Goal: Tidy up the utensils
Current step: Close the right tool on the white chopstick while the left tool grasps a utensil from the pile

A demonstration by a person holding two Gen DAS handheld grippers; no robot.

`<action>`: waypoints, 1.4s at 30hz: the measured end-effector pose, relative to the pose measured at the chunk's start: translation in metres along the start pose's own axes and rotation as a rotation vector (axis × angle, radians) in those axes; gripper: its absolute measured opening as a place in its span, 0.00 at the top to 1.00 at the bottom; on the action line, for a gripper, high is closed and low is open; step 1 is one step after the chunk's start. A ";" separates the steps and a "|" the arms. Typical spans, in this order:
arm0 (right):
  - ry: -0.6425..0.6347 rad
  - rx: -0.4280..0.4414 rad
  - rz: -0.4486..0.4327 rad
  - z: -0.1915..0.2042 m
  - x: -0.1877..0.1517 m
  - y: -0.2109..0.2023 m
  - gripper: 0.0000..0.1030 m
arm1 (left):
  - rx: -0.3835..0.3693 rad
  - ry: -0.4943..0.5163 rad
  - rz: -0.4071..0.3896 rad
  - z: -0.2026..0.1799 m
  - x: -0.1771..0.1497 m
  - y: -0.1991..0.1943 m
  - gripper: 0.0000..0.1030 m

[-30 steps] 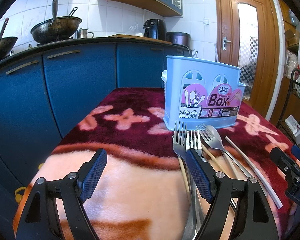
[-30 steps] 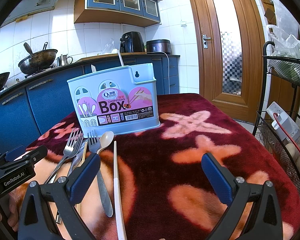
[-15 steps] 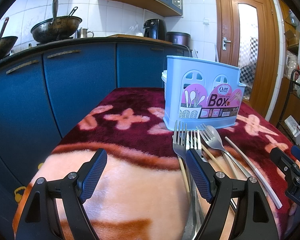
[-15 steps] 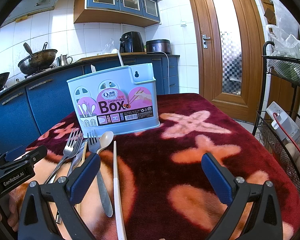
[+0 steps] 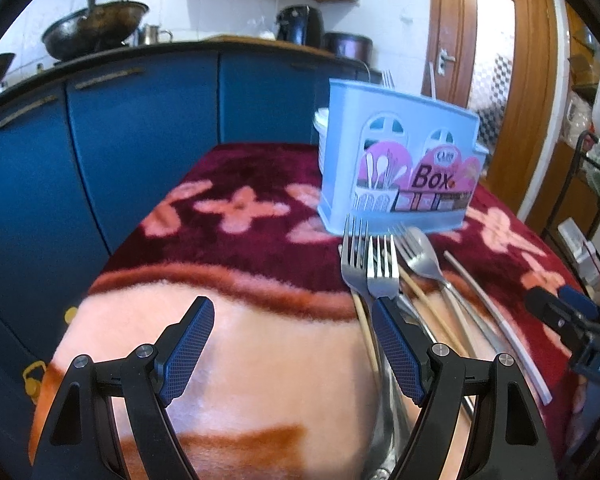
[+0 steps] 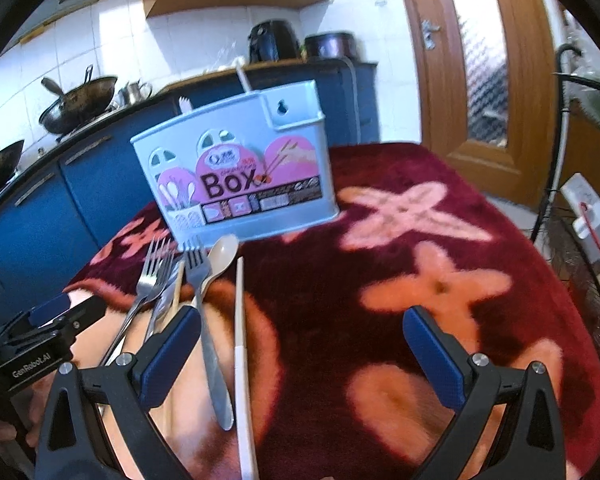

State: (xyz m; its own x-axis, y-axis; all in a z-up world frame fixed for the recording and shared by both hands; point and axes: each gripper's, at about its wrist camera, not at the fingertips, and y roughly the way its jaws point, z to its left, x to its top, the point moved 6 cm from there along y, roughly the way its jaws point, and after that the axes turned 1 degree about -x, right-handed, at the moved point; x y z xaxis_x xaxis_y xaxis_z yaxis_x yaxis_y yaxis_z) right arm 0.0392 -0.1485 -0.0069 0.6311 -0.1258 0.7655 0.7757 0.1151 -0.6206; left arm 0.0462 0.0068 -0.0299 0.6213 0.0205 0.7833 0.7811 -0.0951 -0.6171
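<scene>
We judge the step in hand to be picking the first utensil, and we would work from the outside of the heap inward. The maroon and peach flowered plush cloth [image 6: 440, 240] covers the table, and the pale blue plastic utensil box [image 6: 240, 176] labelled "Box" stands at twelve o'clock from the loose pile. The right gripper [image 6: 300, 356] has its jaws wide and empty, so we would take the long white chopstick [image 6: 242, 344] at its eleven o'clock, which lies apart from the rest. The left gripper [image 5: 292, 344] is likewise wide and empty, the steel forks [image 5: 366, 264] at its one o'clock. Handles overlap there; how many pieces lie underneath, and the box's compartments, we cannot make out.
</scene>
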 end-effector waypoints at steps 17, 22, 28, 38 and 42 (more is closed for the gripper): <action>-0.169 0.064 0.264 0.026 0.006 0.043 0.39 | -0.132 0.042 0.170 -0.015 0.027 0.039 0.29; -0.198 0.064 0.305 0.029 0.005 0.051 0.47 | -0.159 0.068 0.194 -0.017 0.033 0.049 0.45; -0.223 0.071 0.338 0.033 0.008 0.058 0.57 | -0.221 0.076 0.221 -0.027 0.035 0.060 0.56; -0.211 0.097 0.350 0.027 0.017 0.064 0.85 | -0.267 0.045 0.228 -0.032 0.044 0.075 0.91; -0.202 0.114 0.347 0.023 0.018 0.062 0.90 | -0.263 0.037 0.219 -0.030 0.043 0.072 0.92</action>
State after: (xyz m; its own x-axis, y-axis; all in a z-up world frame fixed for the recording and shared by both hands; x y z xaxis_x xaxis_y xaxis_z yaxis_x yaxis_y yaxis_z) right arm 0.0980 -0.1212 -0.0279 0.8312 0.1343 0.5395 0.5044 0.2261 -0.8334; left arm 0.1275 -0.0295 -0.0382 0.7662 -0.0643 0.6394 0.5837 -0.3468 -0.7342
